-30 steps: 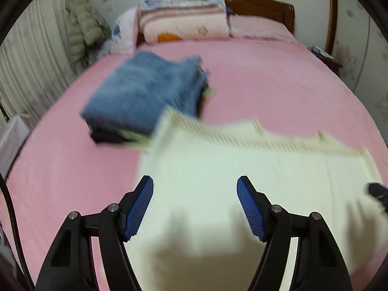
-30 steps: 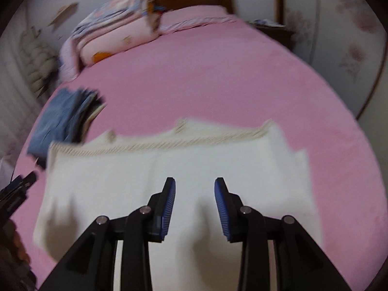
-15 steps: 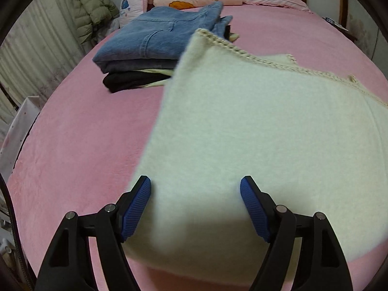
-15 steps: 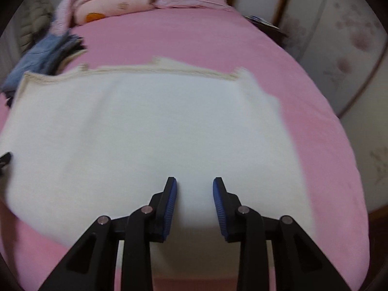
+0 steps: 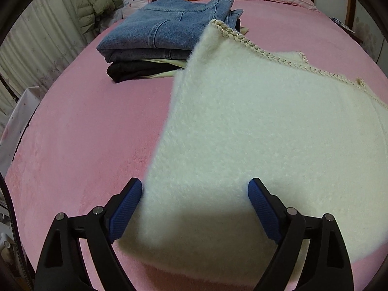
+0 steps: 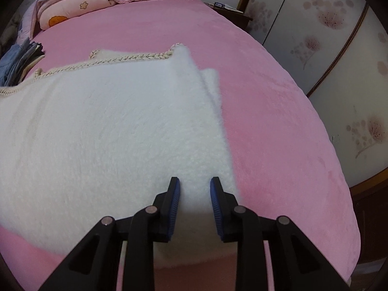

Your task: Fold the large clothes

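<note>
A fluffy cream garment (image 5: 266,133) with a braided trim (image 5: 242,38) along its far edge lies spread on the pink bed (image 5: 84,133). My left gripper (image 5: 195,184) points down over its near left corner. Its jaws are opening wide; the cloth lies under and between them, and the pads do not press it. In the right wrist view the same garment (image 6: 109,133) fills the left half. My right gripper (image 6: 194,180) hangs over its near right edge. Its jaws are closing, with a gap still between the pads and cloth showing in it, not pinched.
A stack of folded clothes with blue jeans (image 5: 169,31) on top sits past the garment's far left corner. Folded quilts (image 6: 72,2) lie at the headboard. A puffy coat (image 5: 94,0) hangs at the left, wardrobe doors (image 6: 339,60) stand to the right, and bare pink sheet (image 6: 278,121) lies right of the garment.
Both grippers have tipped down and come closer to the garment, which now fills more of each view. The left jaws have widened and the right jaws have narrowed.
</note>
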`<state>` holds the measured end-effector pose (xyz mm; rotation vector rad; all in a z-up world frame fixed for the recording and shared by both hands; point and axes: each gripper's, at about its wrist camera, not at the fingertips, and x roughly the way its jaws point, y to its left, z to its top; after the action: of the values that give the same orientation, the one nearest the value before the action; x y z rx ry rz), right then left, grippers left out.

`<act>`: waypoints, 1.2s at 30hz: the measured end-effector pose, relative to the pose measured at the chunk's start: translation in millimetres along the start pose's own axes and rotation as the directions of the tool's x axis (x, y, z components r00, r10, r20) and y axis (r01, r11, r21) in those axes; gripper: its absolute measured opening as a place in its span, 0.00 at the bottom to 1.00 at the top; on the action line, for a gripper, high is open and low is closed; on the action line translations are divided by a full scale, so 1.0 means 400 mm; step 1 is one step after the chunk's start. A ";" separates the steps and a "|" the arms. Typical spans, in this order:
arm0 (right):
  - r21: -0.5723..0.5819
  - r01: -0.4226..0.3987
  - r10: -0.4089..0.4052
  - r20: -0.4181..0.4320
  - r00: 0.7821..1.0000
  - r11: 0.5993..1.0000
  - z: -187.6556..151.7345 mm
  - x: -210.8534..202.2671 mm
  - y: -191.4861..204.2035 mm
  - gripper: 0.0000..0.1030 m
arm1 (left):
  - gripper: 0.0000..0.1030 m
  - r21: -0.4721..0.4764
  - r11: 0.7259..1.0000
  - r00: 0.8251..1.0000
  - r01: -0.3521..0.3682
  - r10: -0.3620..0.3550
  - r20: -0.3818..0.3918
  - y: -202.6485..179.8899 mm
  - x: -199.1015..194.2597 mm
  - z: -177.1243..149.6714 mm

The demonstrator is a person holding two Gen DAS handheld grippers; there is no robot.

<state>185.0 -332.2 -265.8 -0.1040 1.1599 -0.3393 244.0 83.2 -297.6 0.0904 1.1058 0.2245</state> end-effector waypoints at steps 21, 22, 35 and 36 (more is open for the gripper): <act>0.064 -0.253 0.249 0.071 0.966 0.965 0.073 -0.253 0.114 0.28 | 0.86 -0.123 0.972 0.976 0.200 -0.208 -0.061 0.064 -0.239 0.060; 0.062 -0.270 0.265 0.083 0.961 0.961 0.076 -0.272 0.124 0.28 | 0.86 -0.135 0.966 0.972 0.220 -0.229 -0.054 0.072 -0.256 0.061; -0.047 -0.366 0.365 0.260 0.894 0.929 0.090 -0.486 0.233 0.45 | 0.96 -0.271 0.862 0.891 0.428 -0.453 -0.036 0.140 -0.334 -0.013; -0.057 -0.371 0.372 0.266 0.889 0.927 0.087 -0.492 0.241 0.45 | 0.97 -0.285 0.852 0.883 0.440 -0.469 -0.038 0.143 -0.324 -0.025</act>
<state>167.1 -182.3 -103.3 0.0677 0.8816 0.0208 171.8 109.3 -177.9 -0.4318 1.1608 -0.0518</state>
